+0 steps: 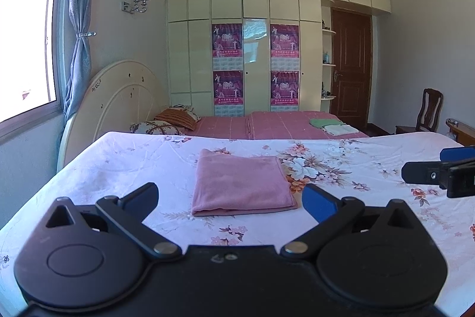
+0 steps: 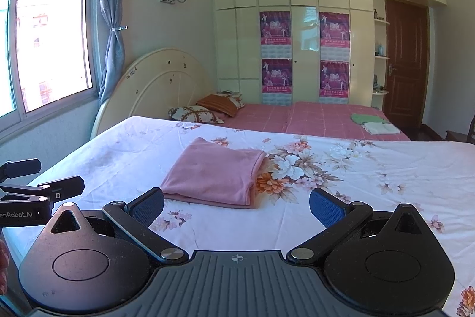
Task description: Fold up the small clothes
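A: The left gripper (image 1: pixel 230 198) is held low over the near edge of the floral sheet (image 1: pixel 341 168), pointing level across the bed, with its jaws spread wide and nothing between them. The right gripper (image 2: pixel 236 205) sits the same way, fingers splayed and empty.

B: And where is the pink cloth (image 1: pixel 242 184)?

A: It lies folded into a flat rectangle on the floral sheet, just ahead of both grippers. From the left wrist it appears straight ahead, framed by the gap between the fingers; from the right wrist it sits ahead and a little to the left, near the left finger pad (image 2: pixel 147 208). Neither gripper touches it.

B: How do the two stand relative to each other?

A: Side by side and apart. The right gripper's tips enter the left wrist view at the right edge, and the left gripper's tips show at the left edge of the right wrist view.

B: Anything further back?

A: A green cloth (image 2: pixel 366 118) and a white cloth (image 2: pixel 381 128) lie folded on the pink checked bedspread (image 2: pixel 320 118).
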Motion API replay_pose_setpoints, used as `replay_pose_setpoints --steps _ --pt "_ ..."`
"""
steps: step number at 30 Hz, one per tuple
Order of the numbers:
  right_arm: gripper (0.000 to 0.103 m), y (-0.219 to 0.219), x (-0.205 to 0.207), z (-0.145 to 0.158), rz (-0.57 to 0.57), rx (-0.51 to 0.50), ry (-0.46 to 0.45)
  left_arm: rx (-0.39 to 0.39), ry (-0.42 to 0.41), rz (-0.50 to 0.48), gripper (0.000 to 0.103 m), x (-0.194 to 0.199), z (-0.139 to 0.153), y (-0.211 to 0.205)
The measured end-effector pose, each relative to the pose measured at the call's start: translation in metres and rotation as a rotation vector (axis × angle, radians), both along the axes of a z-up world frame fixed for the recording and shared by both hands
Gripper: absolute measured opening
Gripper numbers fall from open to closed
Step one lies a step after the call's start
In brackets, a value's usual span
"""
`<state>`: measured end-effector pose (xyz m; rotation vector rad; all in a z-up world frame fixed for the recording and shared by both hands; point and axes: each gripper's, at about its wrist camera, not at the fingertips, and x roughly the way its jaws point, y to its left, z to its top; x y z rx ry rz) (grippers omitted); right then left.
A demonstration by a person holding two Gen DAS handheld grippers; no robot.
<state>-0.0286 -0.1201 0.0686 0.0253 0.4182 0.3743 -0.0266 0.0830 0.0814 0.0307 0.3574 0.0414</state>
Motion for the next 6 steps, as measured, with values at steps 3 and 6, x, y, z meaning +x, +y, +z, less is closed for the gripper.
replay_pose_setpoints --steps 3,6 --pt "0.103 0.0003 0.0008 0.0003 0.001 -0.001 -0.001 -0.005 0.001 -0.001 0.102 0.0003 0.0003 0.0011" --pt "0.103 0.0006 0.0019 -0.0002 0.004 0.001 0.0 -0.01 0.005 0.001 0.103 0.0004 0.0005 0.0009"
